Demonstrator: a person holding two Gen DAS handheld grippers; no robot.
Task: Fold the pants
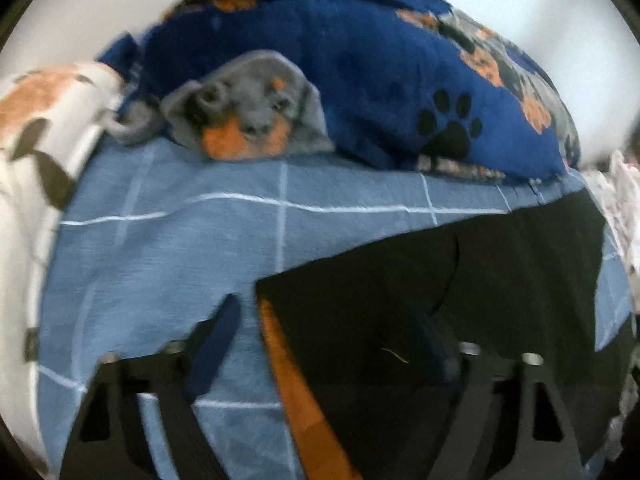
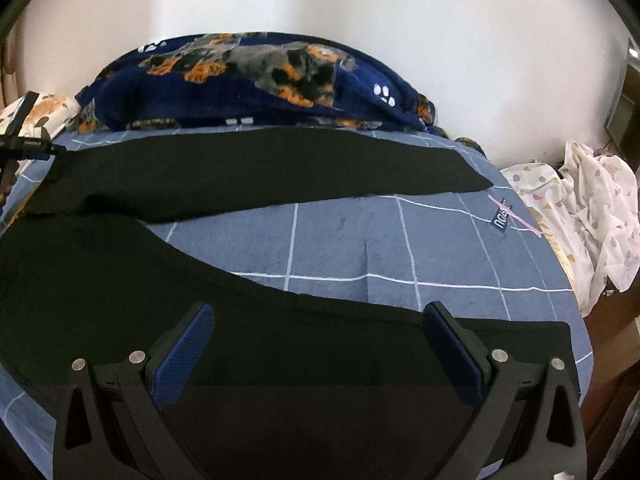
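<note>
Black pants (image 2: 248, 168) lie spread on a blue checked bed sheet (image 2: 352, 240), the two legs splayed apart in a V. The far leg runs to the right, the near leg (image 2: 320, 360) runs under my right gripper (image 2: 320, 320), which is open and hovers over that leg near its hem. In the left wrist view the waist end of the pants (image 1: 400, 300) shows an orange inner band (image 1: 292, 380). My left gripper (image 1: 332, 320) is open, straddling that waist edge. It also appears at the left edge of the right wrist view (image 2: 24, 144).
A navy dog-print blanket (image 1: 360, 72) is heaped along the wall behind the pants. A white floral pillow (image 1: 48, 120) lies at the left. A crumpled white patterned cloth (image 2: 580, 208) lies off the bed's right edge. A small label (image 2: 502, 216) is on the sheet.
</note>
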